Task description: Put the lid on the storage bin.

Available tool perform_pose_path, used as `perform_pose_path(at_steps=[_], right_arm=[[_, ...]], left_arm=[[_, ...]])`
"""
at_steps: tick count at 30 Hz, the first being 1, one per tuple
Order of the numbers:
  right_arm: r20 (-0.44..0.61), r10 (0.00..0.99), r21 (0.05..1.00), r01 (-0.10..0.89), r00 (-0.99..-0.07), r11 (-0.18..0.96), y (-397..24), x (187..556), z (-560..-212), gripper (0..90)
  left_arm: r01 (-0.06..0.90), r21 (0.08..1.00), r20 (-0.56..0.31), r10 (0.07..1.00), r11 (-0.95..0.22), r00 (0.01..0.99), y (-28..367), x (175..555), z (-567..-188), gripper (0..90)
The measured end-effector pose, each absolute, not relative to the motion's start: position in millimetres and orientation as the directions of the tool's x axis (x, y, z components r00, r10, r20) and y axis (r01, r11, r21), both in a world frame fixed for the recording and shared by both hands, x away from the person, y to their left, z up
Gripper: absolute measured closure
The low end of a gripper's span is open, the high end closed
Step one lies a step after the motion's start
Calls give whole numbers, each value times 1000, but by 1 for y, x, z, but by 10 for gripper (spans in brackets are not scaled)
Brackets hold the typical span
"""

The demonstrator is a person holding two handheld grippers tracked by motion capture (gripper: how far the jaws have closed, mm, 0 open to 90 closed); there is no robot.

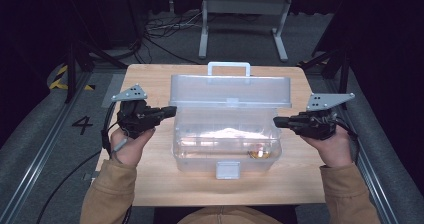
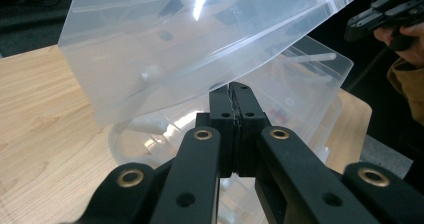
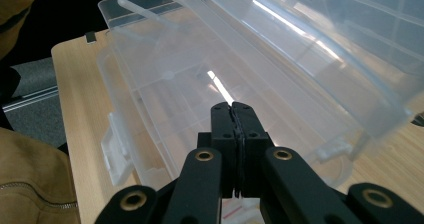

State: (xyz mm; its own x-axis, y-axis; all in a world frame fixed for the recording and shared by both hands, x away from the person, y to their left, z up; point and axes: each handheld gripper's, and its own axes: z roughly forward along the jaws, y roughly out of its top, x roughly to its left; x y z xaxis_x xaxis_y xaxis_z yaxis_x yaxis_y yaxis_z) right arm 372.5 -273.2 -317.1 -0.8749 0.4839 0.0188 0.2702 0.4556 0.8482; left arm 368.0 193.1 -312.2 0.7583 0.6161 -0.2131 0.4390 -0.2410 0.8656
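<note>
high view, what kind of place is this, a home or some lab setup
Most likely a lab or recording studio, not a home. A small wooden table stands alone on grey carpet among black curtains, with loose cables and a metal stand behind it, and a floor marking "4".

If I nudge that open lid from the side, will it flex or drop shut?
The lid is thin clear plastic, so it probably flexes. It stands raised over the box, apparently unsupported, so it may swing shut. The box looks nearly empty, likely light; it might slide on the table.
</note>
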Motion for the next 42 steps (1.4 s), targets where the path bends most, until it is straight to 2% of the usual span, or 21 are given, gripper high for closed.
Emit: perform_pose_path(at_steps=[4, 16, 42], right_arm=[[9, 489, 839, 273, -872, 471, -277, 372, -318, 890], [85, 509, 842, 335, -857, 423, -297, 380, -323, 890], [137, 494, 783, 399, -859, 477, -300, 386, -327, 892]], left_arm=[[437, 864, -210, 612, -249, 763, 192, 366, -311, 895], [458, 830, -201, 596, -318, 778, 193, 362, -313, 895], [489, 771, -210, 562, -408, 800, 196, 362, -320, 884]])
